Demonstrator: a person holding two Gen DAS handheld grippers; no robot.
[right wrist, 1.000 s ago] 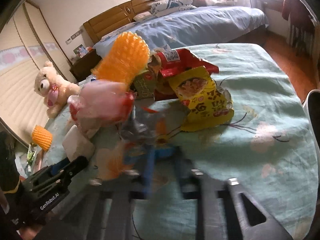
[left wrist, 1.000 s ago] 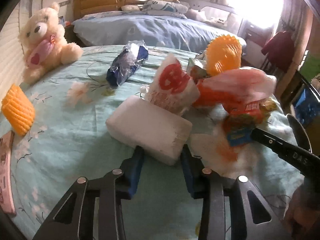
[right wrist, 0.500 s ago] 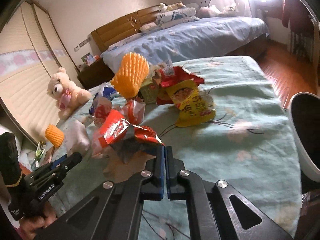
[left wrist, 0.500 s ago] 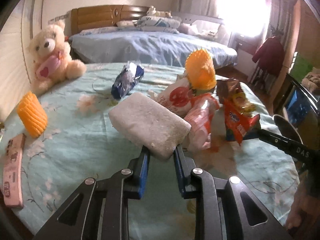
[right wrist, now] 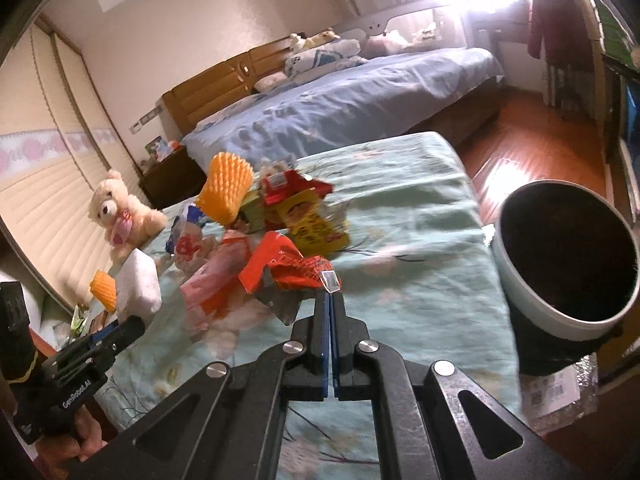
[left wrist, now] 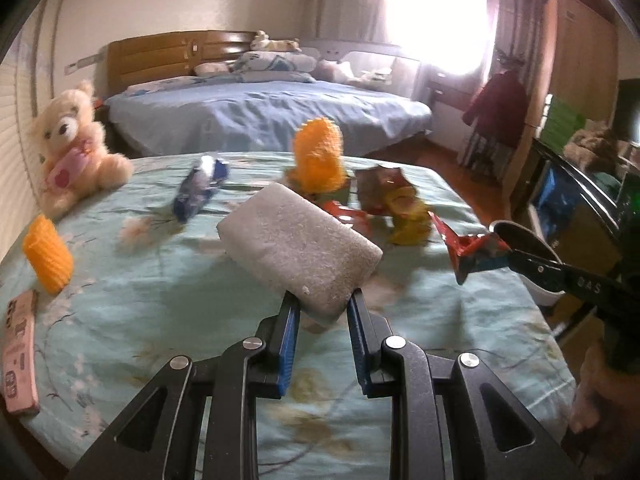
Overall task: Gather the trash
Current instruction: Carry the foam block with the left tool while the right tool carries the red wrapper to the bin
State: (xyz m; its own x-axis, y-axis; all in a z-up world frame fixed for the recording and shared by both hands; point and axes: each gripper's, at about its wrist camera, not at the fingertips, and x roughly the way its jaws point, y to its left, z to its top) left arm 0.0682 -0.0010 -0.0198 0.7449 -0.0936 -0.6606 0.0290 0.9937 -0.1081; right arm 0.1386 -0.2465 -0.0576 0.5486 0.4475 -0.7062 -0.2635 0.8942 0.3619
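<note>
Now | left tongs [left wrist: 322,312] clamp foam block [left wrist: 300,256], lifted | right tongs [right wrist: 330,300] pinch red wrapper [right wrist: 288,266], lifted | bin [right wrist: 560,264] at right, empty | wrappers [right wrist: 308,220] and orange nets [left wrist: 48,254] left on table [right wrist: 420,208]

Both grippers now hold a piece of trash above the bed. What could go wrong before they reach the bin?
1. The left gripper pinches the white foam block only at one end; it might tip out.
2. The right gripper holds the red wrapper by a thin edge, so it could slip free.
3. The bin stands beside the bed; a dropped piece may land on the bedspread instead.
</note>
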